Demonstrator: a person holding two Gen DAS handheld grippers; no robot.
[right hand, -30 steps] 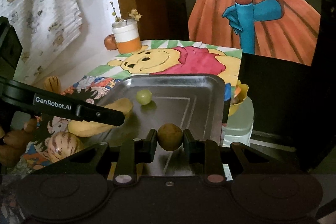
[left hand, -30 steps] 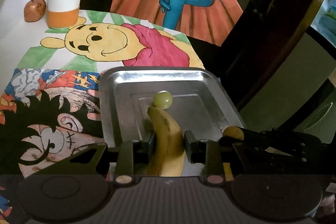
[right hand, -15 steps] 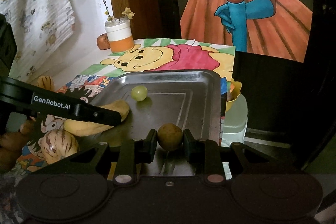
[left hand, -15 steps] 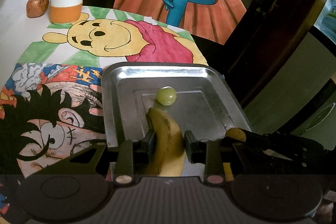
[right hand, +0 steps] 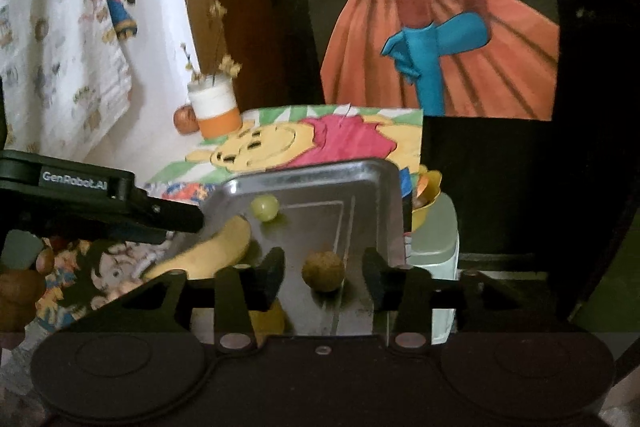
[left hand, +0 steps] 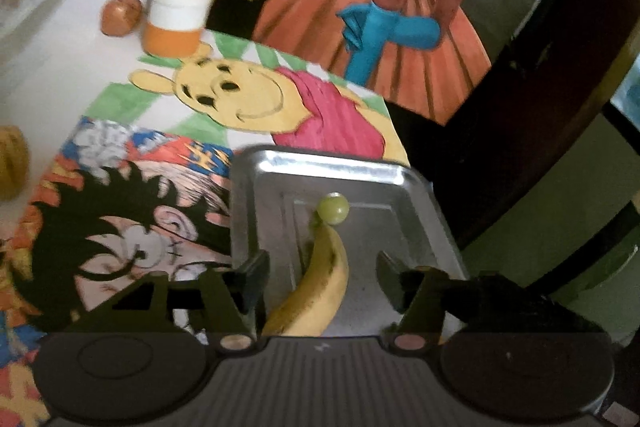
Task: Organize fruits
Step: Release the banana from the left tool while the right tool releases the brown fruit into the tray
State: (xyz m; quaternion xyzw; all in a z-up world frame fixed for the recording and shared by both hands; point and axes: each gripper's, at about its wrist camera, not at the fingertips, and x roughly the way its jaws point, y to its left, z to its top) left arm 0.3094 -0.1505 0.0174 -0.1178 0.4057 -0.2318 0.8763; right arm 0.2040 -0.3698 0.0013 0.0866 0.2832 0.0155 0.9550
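The left gripper (left hand: 322,281) is spread wide, the banana (left hand: 318,291) lying loose between its fingers on the metal tray (left hand: 256,211), tip touching a green grape (left hand: 333,209). The right gripper (right hand: 323,277) is also spread, a small brown fruit (right hand: 322,271) resting free on the tray between its fingers.

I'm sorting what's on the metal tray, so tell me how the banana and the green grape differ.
The banana is long, curved and yellow with brown specks; the green grape is small, round and pale green. The banana lies lengthwise between the open left tongs, while the grape sits farther in, at the banana's tip, outside them. Both rest on the metal tray, and neither is gripped.
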